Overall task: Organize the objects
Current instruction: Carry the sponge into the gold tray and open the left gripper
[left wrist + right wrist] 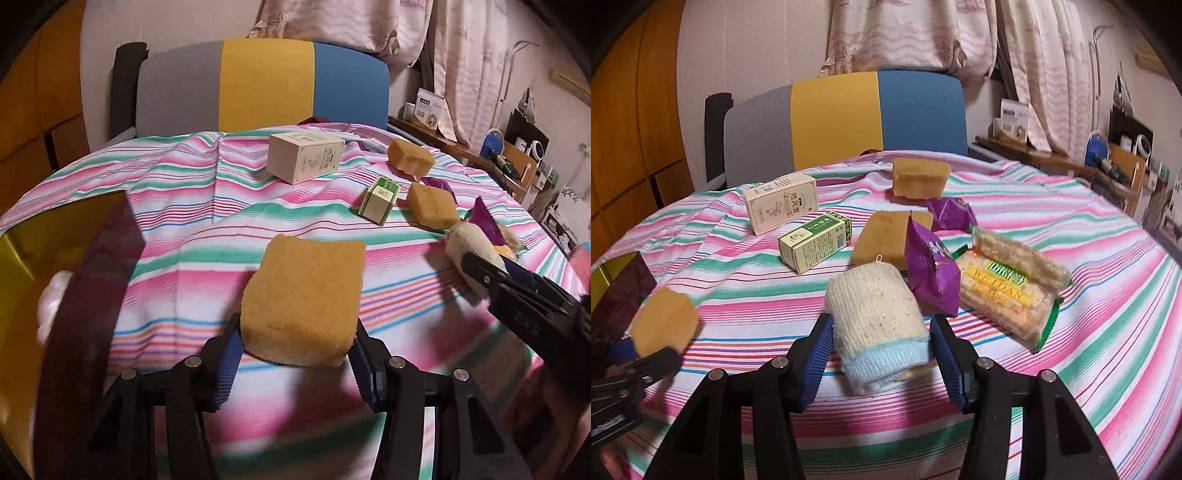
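My left gripper (297, 326) is shut on a yellow sponge (303, 295), held above the striped cloth (192, 206) near a dark red box with a gold inside (85, 295) on the left. My right gripper (881, 324) is shut on a rolled cream sock with a light blue cuff (875, 317). The right wrist view shows the left gripper (646, 358) low on the left with its sponge (665, 325). In the left wrist view, the right gripper (484, 269) and its sock (469, 240) are on the right.
On the cloth lie a cream box (781, 206), a green box (816, 242), two more sponges (919, 177) (882, 240), two purple snack packets (931, 266) (951, 214) and a cracker pack (1008, 288). A grey, yellow and blue chair back (849, 118) stands behind.
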A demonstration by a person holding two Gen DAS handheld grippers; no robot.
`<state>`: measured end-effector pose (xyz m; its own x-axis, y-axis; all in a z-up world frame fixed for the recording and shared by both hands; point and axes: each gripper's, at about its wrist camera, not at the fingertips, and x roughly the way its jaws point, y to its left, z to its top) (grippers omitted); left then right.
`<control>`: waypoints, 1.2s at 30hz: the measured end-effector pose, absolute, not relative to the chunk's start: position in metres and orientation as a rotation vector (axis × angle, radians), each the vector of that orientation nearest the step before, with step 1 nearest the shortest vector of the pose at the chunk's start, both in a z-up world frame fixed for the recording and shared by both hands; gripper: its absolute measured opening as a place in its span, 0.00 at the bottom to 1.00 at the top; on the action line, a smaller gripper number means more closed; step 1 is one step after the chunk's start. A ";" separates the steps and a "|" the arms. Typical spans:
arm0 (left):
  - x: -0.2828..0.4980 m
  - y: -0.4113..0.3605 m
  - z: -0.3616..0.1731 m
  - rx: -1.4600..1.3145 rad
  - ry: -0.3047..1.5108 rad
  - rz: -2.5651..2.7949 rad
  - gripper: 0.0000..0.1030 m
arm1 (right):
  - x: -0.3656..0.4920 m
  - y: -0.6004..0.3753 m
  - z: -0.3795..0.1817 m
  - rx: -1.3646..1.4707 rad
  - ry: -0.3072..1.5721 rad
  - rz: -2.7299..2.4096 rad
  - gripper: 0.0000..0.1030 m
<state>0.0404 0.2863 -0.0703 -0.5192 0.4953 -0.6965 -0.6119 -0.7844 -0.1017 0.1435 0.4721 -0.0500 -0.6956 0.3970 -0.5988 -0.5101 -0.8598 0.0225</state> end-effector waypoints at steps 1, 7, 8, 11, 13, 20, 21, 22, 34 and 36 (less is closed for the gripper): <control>0.043 0.281 -0.068 -0.972 0.201 2.282 0.52 | 0.144 0.467 -0.048 -0.809 0.220 2.499 0.53; 0.055 0.250 -0.047 -0.929 0.155 2.285 0.53 | 0.140 0.442 -0.043 -0.791 0.047 2.540 0.52; 0.056 0.245 -0.043 -0.924 0.147 2.289 0.53 | 0.139 0.438 -0.043 -0.793 0.021 2.545 0.51; 0.058 0.227 -0.033 -0.916 0.105 2.299 0.53 | 0.137 0.431 -0.042 -0.790 -0.023 2.555 0.50; 0.056 0.217 -0.029 -0.913 0.090 2.314 0.53 | 0.137 0.430 -0.042 -0.783 -0.030 2.557 0.49; 0.045 0.171 -0.020 -0.953 0.015 2.390 0.53 | 0.145 0.428 -0.040 -0.758 0.007 2.580 0.47; 0.041 0.166 -0.020 -0.962 0.001 2.398 0.53 | 0.146 0.427 -0.040 -0.759 0.009 2.582 0.46; 0.038 0.159 -0.019 -0.969 -0.017 2.406 0.53 | 0.146 0.426 -0.041 -0.763 0.010 2.584 0.46; 0.000 0.091 -0.030 -1.096 -0.112 2.545 0.53 | 0.164 0.424 -0.039 -0.724 0.293 2.594 0.44; -0.006 0.081 -0.035 -1.135 -0.118 2.555 0.53 | 0.164 0.417 -0.035 -0.716 0.349 2.617 0.43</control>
